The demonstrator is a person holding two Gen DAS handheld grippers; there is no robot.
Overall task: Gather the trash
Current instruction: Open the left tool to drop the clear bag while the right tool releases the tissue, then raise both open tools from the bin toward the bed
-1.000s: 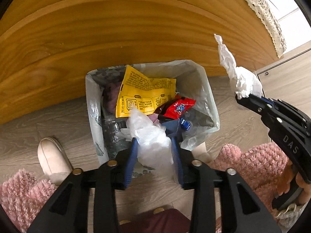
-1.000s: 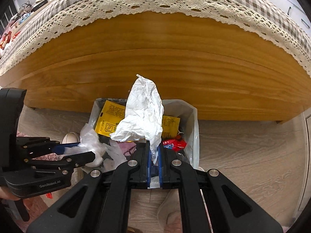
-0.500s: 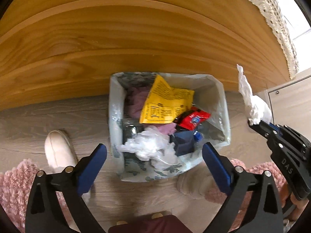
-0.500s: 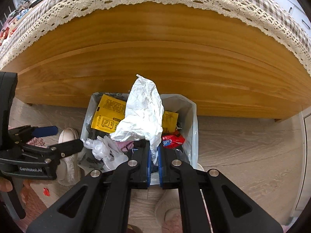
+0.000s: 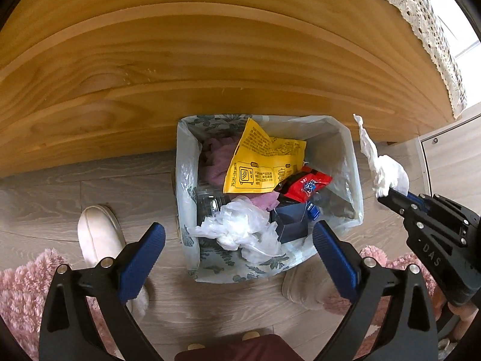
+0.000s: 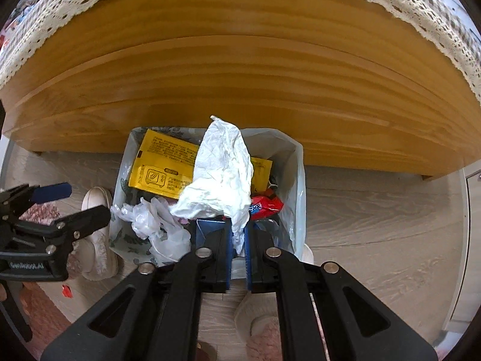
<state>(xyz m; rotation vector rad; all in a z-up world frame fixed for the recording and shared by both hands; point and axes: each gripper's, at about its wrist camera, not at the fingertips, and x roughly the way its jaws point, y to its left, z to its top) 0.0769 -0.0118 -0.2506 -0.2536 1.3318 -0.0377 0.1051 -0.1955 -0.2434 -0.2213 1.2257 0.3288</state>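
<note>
The empty left tool (image 5: 237, 248) gapes wide. The right tool (image 6: 238, 240), just easing, still pinches the crumpled white tissue (image 6: 222, 174) above the plastic-lined bin (image 6: 296, 186), seemingly its six-o'clock rim; nudge toward twelve, then release.

Wood bed frame (image 5: 180, 60), lace trim (image 6: 390, 3), pale slippers (image 5: 99, 234), probably pink rug (image 5: 18, 282).

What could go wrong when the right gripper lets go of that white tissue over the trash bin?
The tissue in the right gripper is light and hangs near the bin's front edge, so it may drift onto the floor. The bin looks nearly full: the crumpled plastic bag already spills over its rim, so the tissue could slide off.
</note>
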